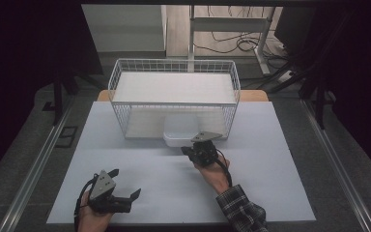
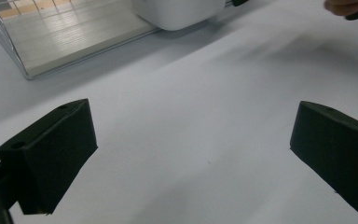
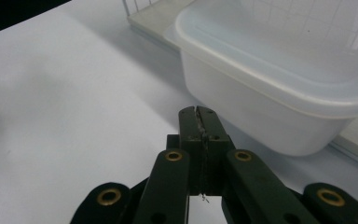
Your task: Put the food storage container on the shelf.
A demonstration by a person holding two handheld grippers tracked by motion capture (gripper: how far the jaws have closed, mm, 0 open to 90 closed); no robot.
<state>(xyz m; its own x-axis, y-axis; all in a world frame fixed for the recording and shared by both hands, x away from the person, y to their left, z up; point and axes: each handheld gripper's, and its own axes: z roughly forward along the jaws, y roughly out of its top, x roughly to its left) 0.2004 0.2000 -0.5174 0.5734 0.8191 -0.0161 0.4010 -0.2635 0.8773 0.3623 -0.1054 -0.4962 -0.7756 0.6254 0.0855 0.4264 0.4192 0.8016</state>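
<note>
High view: white tub [image 1: 181, 131] half inside wire basket [image 1: 174, 67]; right gripper [image 1: 202, 150] jaws pressed together, left gripper [image 1: 125, 186] jaws spread.

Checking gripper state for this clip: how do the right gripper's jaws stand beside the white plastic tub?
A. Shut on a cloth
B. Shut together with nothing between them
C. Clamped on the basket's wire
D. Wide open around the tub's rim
B: in the right gripper view the right gripper has its pads pressed together, empty, just short of the white plastic tub.
</note>
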